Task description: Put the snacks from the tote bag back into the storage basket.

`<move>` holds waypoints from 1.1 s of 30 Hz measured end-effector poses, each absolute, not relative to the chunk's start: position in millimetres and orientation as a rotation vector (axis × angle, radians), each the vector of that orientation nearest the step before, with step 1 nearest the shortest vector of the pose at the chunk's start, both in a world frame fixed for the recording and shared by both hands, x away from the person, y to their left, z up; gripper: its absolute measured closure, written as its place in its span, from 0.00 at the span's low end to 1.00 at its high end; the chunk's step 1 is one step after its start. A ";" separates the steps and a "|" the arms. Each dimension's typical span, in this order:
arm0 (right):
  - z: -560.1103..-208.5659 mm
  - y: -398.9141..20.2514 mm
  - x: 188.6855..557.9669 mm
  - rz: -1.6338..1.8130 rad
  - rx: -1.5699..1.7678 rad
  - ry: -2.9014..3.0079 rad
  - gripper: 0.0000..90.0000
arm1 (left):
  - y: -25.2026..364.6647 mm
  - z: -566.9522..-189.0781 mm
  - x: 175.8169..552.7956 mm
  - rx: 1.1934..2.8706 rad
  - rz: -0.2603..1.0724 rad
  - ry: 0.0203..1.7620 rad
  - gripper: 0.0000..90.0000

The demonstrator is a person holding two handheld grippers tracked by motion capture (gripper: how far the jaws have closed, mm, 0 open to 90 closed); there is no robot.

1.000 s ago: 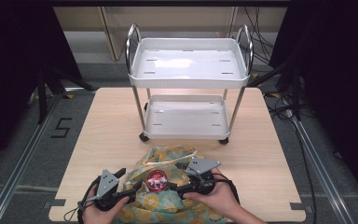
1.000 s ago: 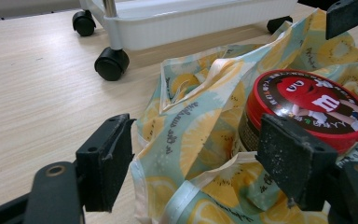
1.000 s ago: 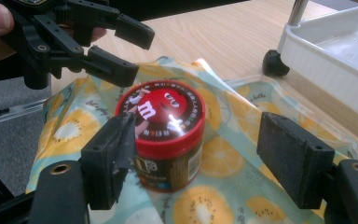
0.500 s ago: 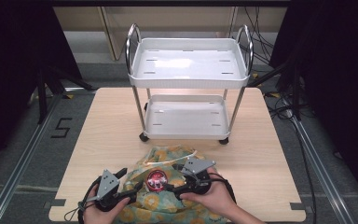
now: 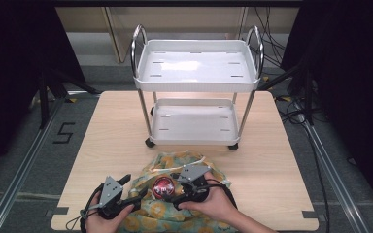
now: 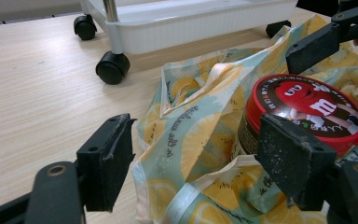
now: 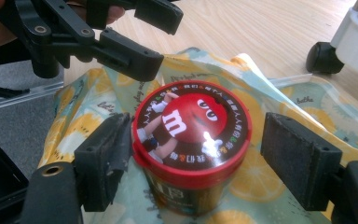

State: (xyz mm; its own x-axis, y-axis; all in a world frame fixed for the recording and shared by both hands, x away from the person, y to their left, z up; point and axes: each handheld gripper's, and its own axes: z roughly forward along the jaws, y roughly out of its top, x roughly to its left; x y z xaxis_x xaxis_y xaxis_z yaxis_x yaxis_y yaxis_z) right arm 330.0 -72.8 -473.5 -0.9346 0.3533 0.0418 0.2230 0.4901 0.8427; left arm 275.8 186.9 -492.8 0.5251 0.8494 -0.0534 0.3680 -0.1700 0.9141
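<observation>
At the near edge of a pale wooden table (image 5: pixel 281 160), a person's two hands each hold a black two-jaw gripper over a crumpled cloth bag (image 5: pixel 175 213) printed with yellow lemon slices. In the mouth of the bag stands a small round candy tub (image 7: pixel 191 144) with a red lid showing a cartoon candy character.

The right gripper (image 7: pixel 193 161) is wide open, its jaws on either side of the tub. One pad sits right against the lid's rim, apparently touching; the other stands clear, so nothing is gripped yet. The left gripper (image 6: pixel 200 172) is also wide open, with a fold of the bag's edge lying between its jaws, one pad close in front of the tub.

The tub looks rigid, fairly light and smooth-sided, so it may slip. The firmest hold is probably across its body just below the lid, since a grip on the lid alone could pop it off. The bag is soft and limp; it will sag and drag along unless its hem is pinched.

Beyond the bag, farther up the table, stands a white two-shelf trolley (image 5: pixel 196 73) with chrome handles and black casters, both shelves empty.
</observation>
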 end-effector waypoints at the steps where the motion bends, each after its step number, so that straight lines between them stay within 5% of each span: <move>1: -473.9 -71.8 330.6 1.439 0.488 2.593 0.28 | 187.2 -492.9 276.0 1.763 0.599 1.020 0.29; 33: -489.9 -55.7 338.7 1.387 0.490 2.657 0.24 | 187.3 -494.6 276.8 1.762 0.596 1.033 0.29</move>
State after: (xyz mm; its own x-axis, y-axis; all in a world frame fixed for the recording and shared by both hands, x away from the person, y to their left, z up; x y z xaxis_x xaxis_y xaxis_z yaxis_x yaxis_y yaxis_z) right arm 338.7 -55.7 -489.9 -0.9426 0.3293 0.0557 0.2339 0.5317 0.8140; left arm 276.8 187.3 -494.6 0.5197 0.8524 -0.0575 0.3765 -0.1681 0.9110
